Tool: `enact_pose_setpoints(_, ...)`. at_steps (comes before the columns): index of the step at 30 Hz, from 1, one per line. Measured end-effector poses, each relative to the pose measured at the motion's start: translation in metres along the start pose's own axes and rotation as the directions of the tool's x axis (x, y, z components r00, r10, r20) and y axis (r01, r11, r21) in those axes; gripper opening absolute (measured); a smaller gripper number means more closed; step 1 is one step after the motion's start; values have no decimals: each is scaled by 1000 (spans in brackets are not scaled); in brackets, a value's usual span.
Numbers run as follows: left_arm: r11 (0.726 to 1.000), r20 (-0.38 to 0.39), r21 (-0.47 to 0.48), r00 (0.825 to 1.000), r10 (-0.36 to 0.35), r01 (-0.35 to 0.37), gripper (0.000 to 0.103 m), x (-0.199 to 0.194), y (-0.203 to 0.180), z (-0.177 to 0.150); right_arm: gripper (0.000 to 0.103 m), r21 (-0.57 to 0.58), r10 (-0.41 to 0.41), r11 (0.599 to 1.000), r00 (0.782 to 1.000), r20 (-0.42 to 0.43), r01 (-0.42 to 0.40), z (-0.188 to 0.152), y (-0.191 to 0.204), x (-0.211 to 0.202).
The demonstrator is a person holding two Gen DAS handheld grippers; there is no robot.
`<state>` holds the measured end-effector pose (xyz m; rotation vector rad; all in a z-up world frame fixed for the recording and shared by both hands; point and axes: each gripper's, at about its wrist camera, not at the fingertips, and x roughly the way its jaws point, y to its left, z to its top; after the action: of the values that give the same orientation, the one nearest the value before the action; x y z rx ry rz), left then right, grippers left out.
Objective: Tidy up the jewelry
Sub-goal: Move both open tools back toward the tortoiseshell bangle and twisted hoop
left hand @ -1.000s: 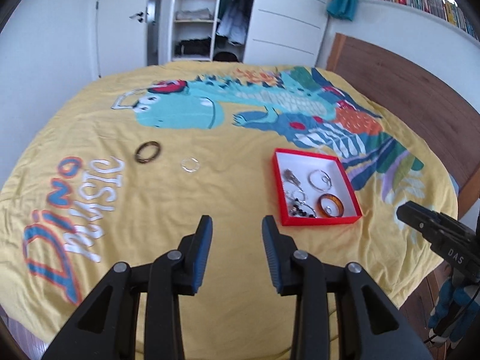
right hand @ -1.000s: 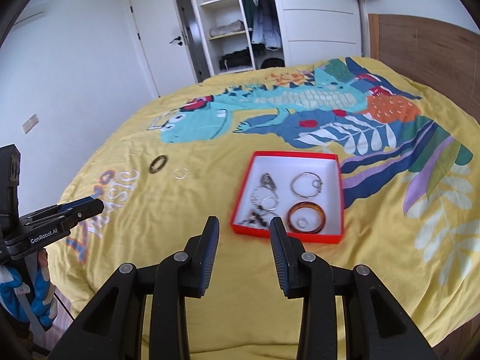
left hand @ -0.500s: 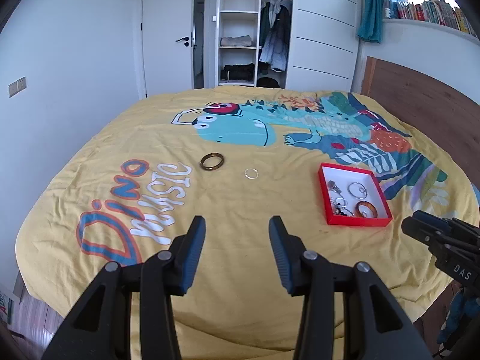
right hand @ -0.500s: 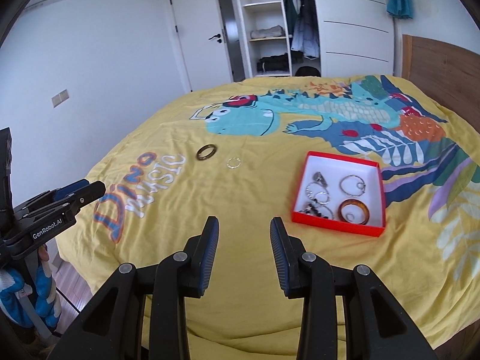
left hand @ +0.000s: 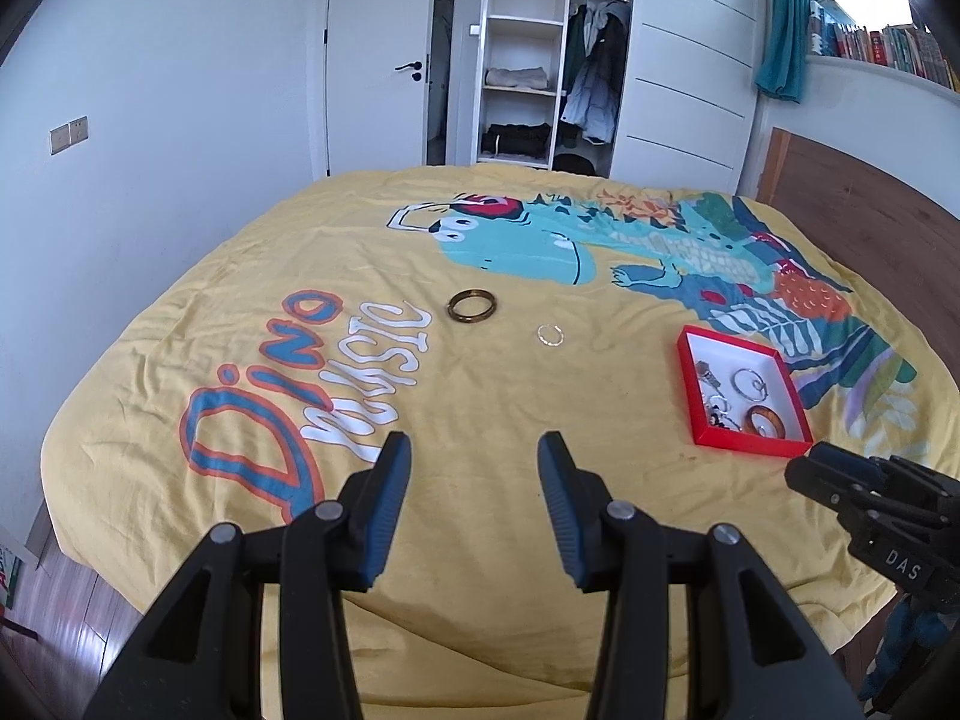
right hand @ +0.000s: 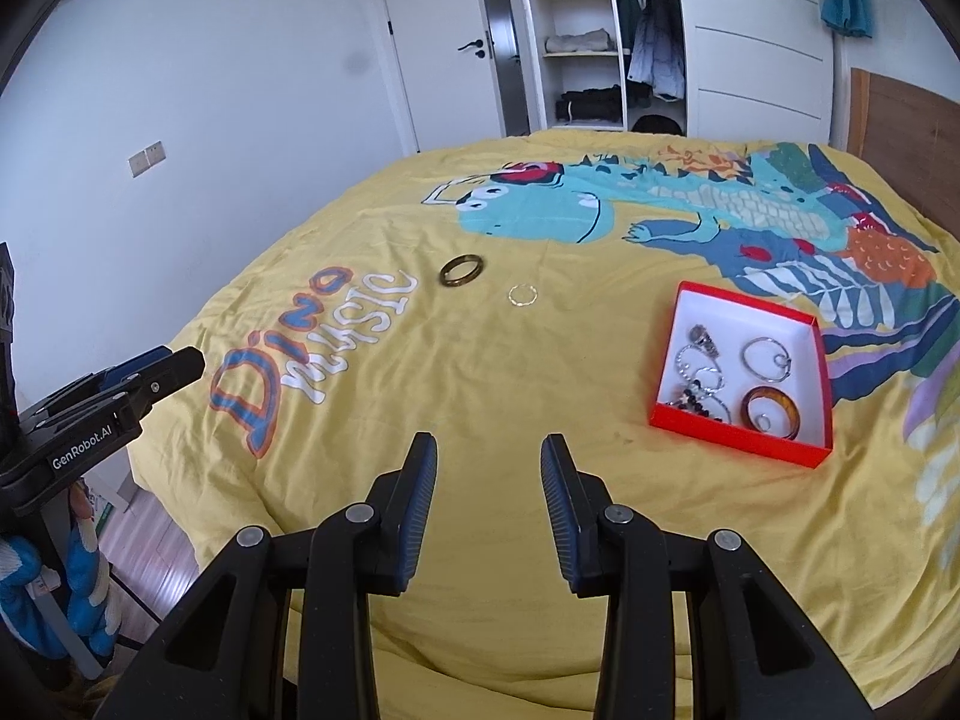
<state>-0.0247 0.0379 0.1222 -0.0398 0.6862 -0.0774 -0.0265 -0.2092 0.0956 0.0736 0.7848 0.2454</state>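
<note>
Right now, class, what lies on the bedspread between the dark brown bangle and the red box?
One small silver ring lies between the dark brown bangle and the red box; otherwise bare yellow bedspread. The right wrist view shows it best.

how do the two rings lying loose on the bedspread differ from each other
The dark brown bangle is thick and opaque; the thin silver ring is a fine, pale wire. The bangle looks larger across than the silver ring. The bangle lies nearer the "Dino music" lettering; the silver ring lies on the side toward the red box. Both lie flat on the yellow bedspread, outside the box, untouched by either gripper.
</note>
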Motion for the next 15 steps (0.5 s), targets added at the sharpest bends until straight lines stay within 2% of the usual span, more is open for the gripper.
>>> enact_pose_setpoints(15, 1000, -80, -14, 997, -9, 8, 42, 41, 10, 0, 38, -6, -4, 1000, 998, -70, 4, 5, 6, 46)
